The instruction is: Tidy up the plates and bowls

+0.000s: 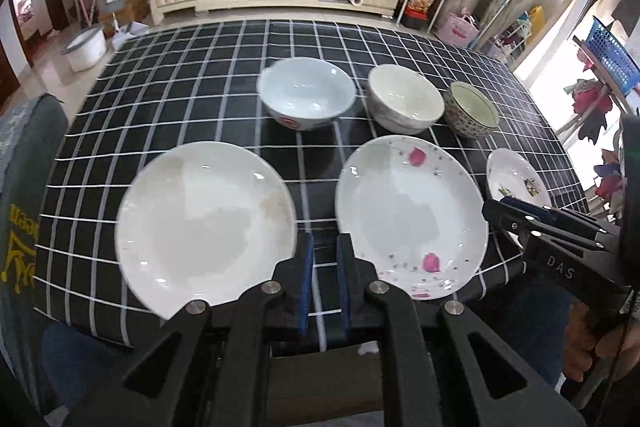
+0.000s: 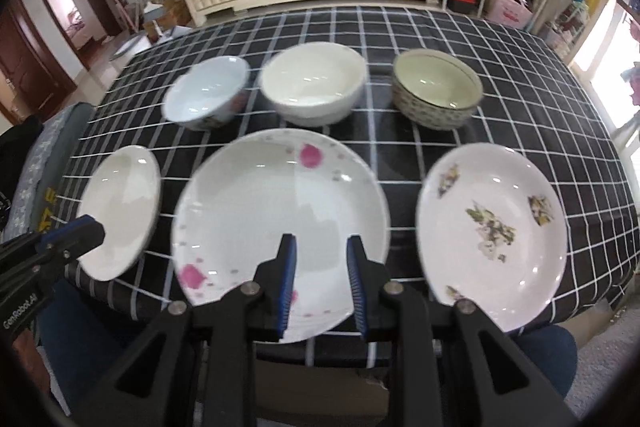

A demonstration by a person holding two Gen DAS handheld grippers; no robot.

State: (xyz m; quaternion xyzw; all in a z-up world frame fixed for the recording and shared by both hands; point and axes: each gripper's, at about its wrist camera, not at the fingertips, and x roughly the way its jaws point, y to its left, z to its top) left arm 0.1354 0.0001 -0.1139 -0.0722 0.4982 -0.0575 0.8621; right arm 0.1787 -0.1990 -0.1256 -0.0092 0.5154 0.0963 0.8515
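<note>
Plates and bowls wait in two rows on the counter (image 1: 160,75).

My left gripper (image 1: 323,251) and right gripper (image 2: 322,249) are both spread and empty; the rose plate (image 2: 280,211) just ahead looks stiff, slippery and fragile, so I would pinch its near rim.

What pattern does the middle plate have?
The middle plate is white with pink petals and small dots, clearest in the right wrist view.

1. The plain white plate (image 1: 206,223) and pink-petal plate (image 2: 280,223) looked like glossy glazed ceramic.
2. The checked tablecloth (image 1: 192,83) under them looked like cloth.
3. The gripper fingers (image 2: 289,279) carried ribbed blue pads.
</note>
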